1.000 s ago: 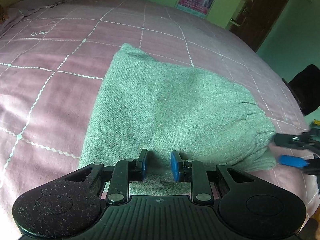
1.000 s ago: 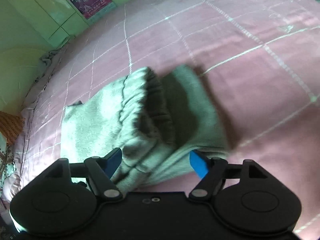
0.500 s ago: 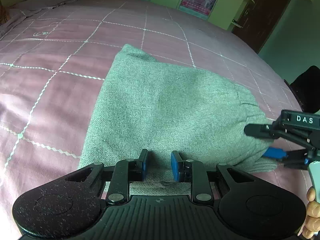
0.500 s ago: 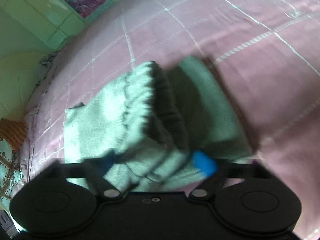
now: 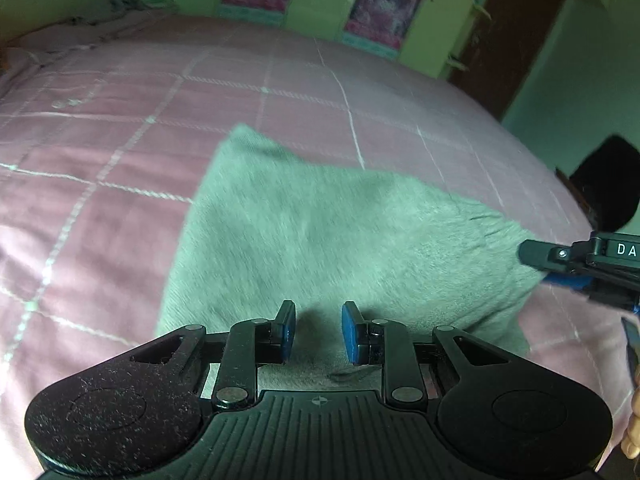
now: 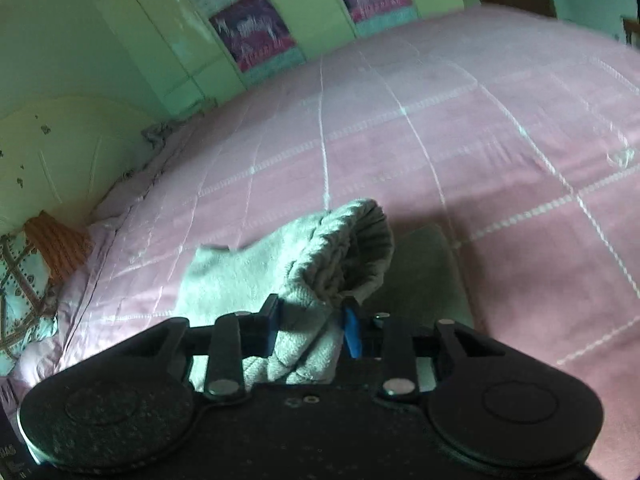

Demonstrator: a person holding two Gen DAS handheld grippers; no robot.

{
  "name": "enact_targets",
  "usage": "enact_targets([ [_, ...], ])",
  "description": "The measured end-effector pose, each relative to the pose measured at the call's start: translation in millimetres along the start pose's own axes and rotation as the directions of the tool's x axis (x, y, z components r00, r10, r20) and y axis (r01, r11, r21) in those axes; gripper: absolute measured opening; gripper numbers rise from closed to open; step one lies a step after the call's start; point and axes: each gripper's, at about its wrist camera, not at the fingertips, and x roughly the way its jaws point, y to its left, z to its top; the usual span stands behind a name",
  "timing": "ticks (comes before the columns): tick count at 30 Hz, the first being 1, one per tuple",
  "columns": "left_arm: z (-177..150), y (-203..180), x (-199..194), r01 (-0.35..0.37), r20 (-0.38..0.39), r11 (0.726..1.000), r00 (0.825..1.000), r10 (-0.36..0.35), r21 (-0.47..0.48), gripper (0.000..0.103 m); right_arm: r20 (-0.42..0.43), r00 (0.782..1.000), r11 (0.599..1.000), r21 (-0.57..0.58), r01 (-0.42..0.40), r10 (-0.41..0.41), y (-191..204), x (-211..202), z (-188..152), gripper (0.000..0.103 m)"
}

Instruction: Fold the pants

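Note:
The grey-green pants (image 5: 328,240) lie folded on the pink checked bedspread (image 5: 120,128). My left gripper (image 5: 316,332) hovers over their near edge, its blue pads a small gap apart and nothing between them. My right gripper (image 6: 312,324) is shut on the gathered waistband (image 6: 344,248) and holds that end lifted off the bed. It also shows at the right edge of the left wrist view (image 5: 560,268), at the pants' right end. The rest of the pants (image 6: 224,276) stays on the bedspread (image 6: 480,160).
Green cupboards with posters (image 5: 380,12) stand behind the bed. A dark wooden door (image 5: 508,36) is at the back right. A dark object (image 5: 608,188) stands beside the bed on the right. An orange and patterned cloth (image 6: 40,248) lies at the left bed edge.
My right gripper has closed on the waistband and raised it off the bed. My left gripper has stayed over the near edge, with the same small gap.

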Motion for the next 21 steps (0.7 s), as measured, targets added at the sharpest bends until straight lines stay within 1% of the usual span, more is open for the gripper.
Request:
enact_targets([
  [1,-3,-3,3,0.004,-0.009,1.0,1.0,-0.004,0.01,0.024,0.014,0.999,0.999,-0.023,0.044,-0.044,-5,-2,-2,0.024],
  [2,-7,-5,5,0.003,-0.013,1.0,1.0,-0.003,0.02,0.024,0.031,0.997,0.997,-0.035,0.075,-0.074,-9,-3,-4,0.003],
  [3,-10,-7,7,-0.009,-0.011,0.999,1.0,0.009,0.032,0.024,0.027,0.997,0.997,-0.012,0.074,-0.073,-17,-4,-5,0.004],
  [4,-11,-7,9,-0.018,-0.009,0.999,1.0,0.018,0.041,0.024,0.02,0.999,0.999,0.034,0.042,-0.042,-27,-5,-5,0.008],
  [5,-11,-7,10,-0.019,-0.012,0.999,1.0,0.02,0.037,0.024,0.0,1.0,0.997,0.073,0.022,-0.022,-34,-3,-5,0.03],
  [6,-9,-5,10,-0.017,-0.016,1.0,1.0,0.017,0.024,0.024,-0.022,1.0,0.993,0.117,-0.005,0.007,-40,0,-6,0.057],
  [8,-6,-3,8,-0.01,-0.022,1.0,1.0,0.01,0.002,0.024,-0.046,0.998,0.979,0.199,-0.039,0.049,-45,7,-10,0.085],
  [10,-6,-1,7,-0.011,-0.024,1.0,1.0,0.011,-0.005,0.024,-0.066,0.996,0.973,0.224,-0.051,0.068,-45,14,-14,0.084],
  [11,-6,0,7,-0.013,-0.023,1.0,1.0,0.013,-0.005,0.024,-0.081,0.994,0.973,0.227,-0.048,0.068,-40,21,-17,0.081],
  [12,-7,0,7,-0.016,-0.021,1.0,1.0,0.016,-0.005,0.024,-0.101,0.993,0.973,0.228,-0.032,0.056,-37,26,-20,0.077],
  [14,-8,-1,8,-0.018,-0.021,1.0,1.0,0.018,-0.005,0.024,-0.138,0.99,0.976,0.219,0.01,0.021,-33,37,-27,0.077],
  [15,-8,-1,8,-0.021,-0.021,1.0,1.0,0.021,-0.005,0.024,-0.147,0.989,0.977,0.211,0.025,0.007,-32,41,-30,0.073],
  [17,-8,-2,8,-0.023,-0.022,1.0,0.999,0.023,-0.005,0.024,-0.137,0.991,0.975,0.217,0.04,-0.01,-34,43,-33,0.066],
  [18,-8,-2,8,-0.023,-0.022,1.0,1.0,0.022,-0.006,0.024,-0.125,0.992,0.975,0.217,0.034,-0.007,-32,40,-34,0.053],
  [19,-9,-2,8,-0.021,-0.021,1.0,1.0,0.021,-0.007,0.024,-0.104,0.995,0.979,0.201,0.021,0.0,-29,35,-33,0.05],
  [21,-9,-3,8,-0.02,-0.018,1.0,1.0,0.02,-0.01,0.024,-0.059,0.998,0.991,0.131,0.004,0.004,-16,24,-31,0.042],
])
